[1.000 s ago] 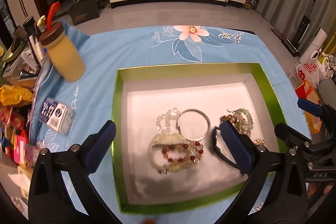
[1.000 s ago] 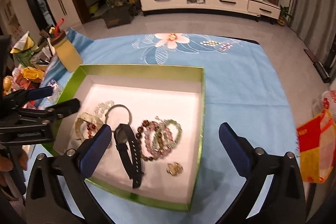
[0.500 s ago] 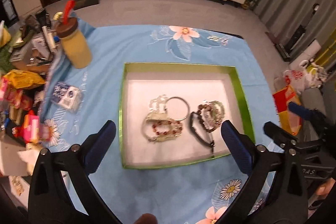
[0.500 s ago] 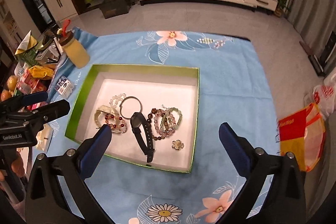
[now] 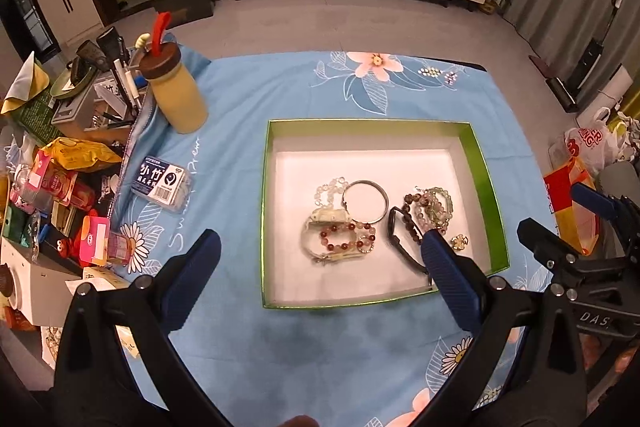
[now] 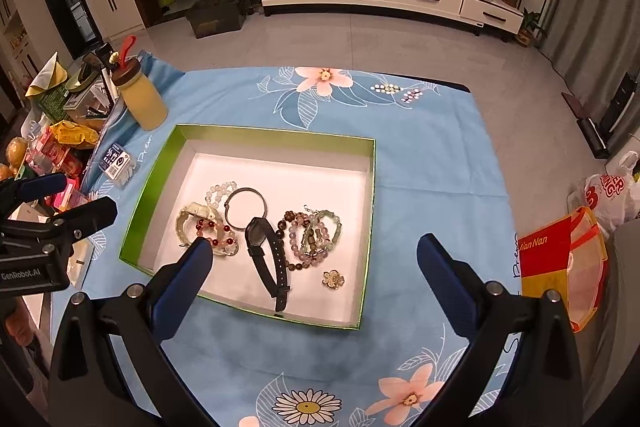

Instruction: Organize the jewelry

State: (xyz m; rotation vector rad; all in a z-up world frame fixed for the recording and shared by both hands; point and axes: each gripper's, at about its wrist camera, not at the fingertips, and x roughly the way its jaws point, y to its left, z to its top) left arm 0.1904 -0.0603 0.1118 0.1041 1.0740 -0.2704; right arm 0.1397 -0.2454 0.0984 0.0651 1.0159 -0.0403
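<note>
Both tools are hovering above the counter, which is lying under a light-blue floral cloth [image 6: 424, 155]. The left tool [image 5: 320, 279] and the right tool [image 6: 312, 271] are each standing wide open, gripping nothing. The shallow green-rimmed box with a white floor [image 6: 370, 187] is sitting mid-cloth, holding the jewelry in a loose cluster — a plain silver bangle [image 6: 245, 207] toward twelve o'clock, a black strap watch [image 6: 268, 255] at the centre, red and pale bead bracelets [image 6: 212, 233] at nine o'clock, green and purple bead bracelets [image 6: 316, 235] at three o'clock, and a small gold charm [image 6: 333, 279] at five o'clock. A yellow tumbler with a brown lid [image 6: 142, 95] is standing outside the box at ten o'clock.
</note>
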